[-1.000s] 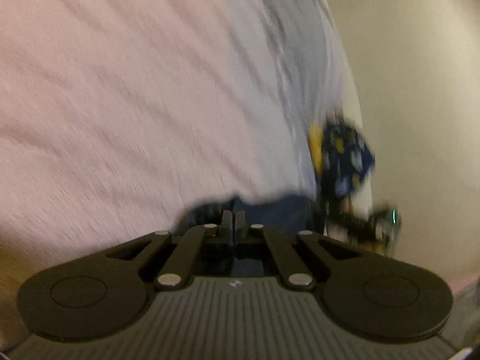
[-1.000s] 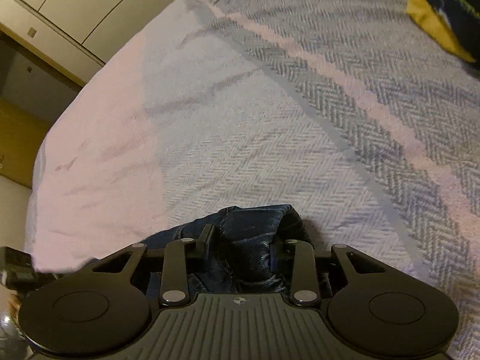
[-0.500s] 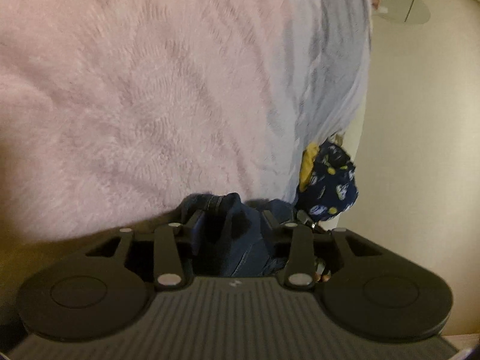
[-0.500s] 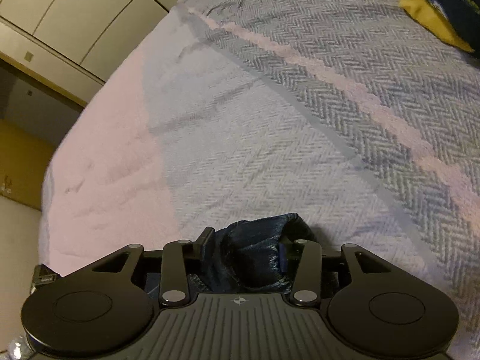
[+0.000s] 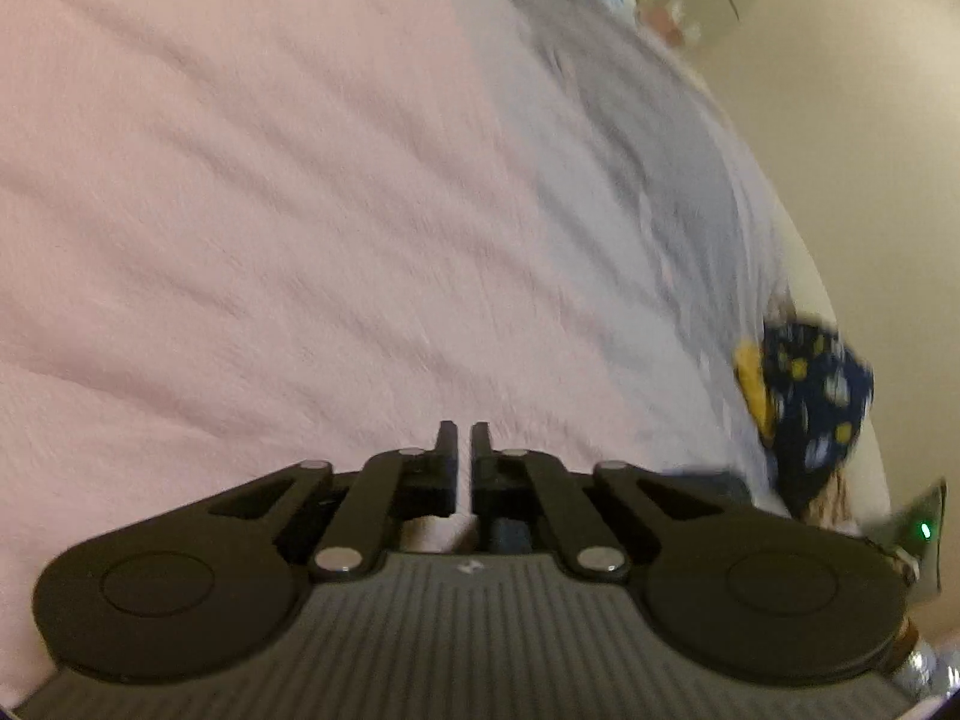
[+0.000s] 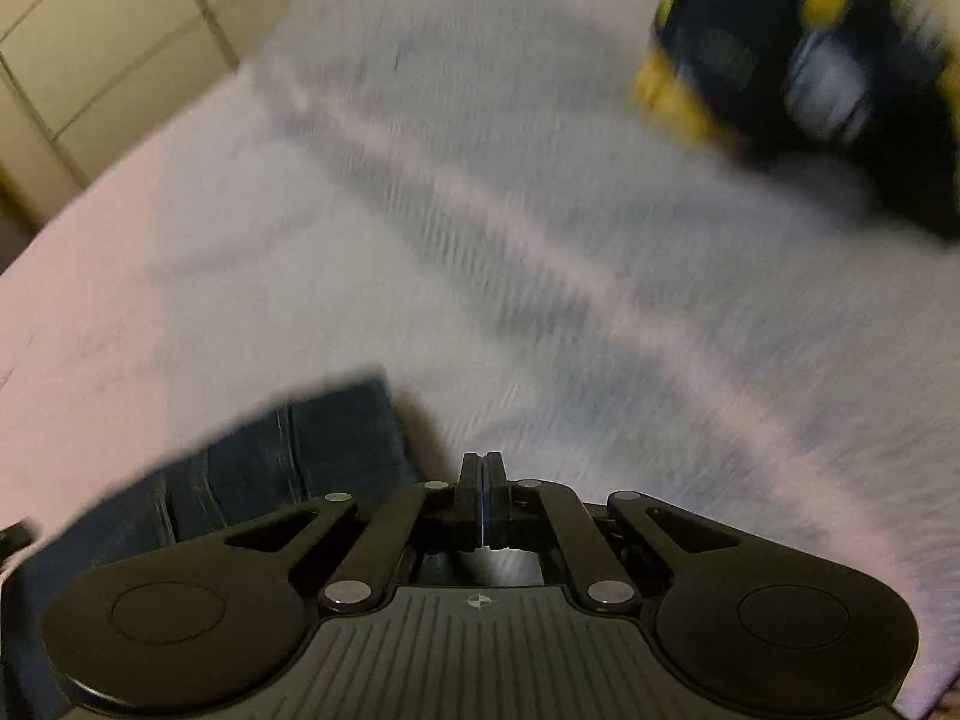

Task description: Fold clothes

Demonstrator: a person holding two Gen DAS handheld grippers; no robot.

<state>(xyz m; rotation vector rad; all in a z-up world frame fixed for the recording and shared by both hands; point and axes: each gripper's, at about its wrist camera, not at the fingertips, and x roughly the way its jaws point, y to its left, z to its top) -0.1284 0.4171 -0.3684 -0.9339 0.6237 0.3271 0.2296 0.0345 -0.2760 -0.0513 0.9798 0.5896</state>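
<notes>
Jeans [image 6: 252, 468] lie on bed [image 6: 300, 276] beside closed, empty right gripper [image 6: 482, 468]; left gripper [image 5: 462, 438] likewise closed, empty.

We hold the left gripper [image 5: 462, 438] and the right gripper [image 6: 482, 468] angled downward, both closed and empty.

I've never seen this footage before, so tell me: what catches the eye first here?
The dark navy bundle with yellow and pale spots stands out most, lying at the far right on the bedspread. Next, the folded blue jeans lie flat just left of the right gripper, whose jaws are shut on nothing. In the left wrist view, the left gripper is also shut and empty.
</notes>
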